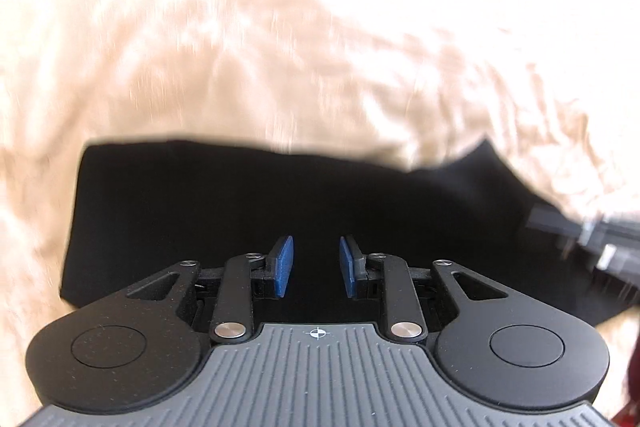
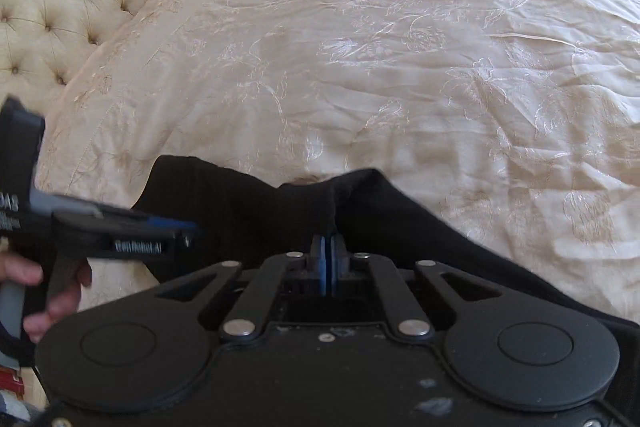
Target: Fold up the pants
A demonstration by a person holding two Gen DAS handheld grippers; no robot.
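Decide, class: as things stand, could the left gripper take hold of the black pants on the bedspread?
Probably yes. The left gripper is open right over the black pants, and nothing lies between its pads and the cloth. The right gripper is pinching another part.

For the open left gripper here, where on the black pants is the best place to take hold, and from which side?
Probably the near long edge of the black pants, approached from the person's side. The left gripper hangs open over flat cloth that offers no ridge, while the right gripper is already shut on a raised fold, so an edge on the bedspread suits better.
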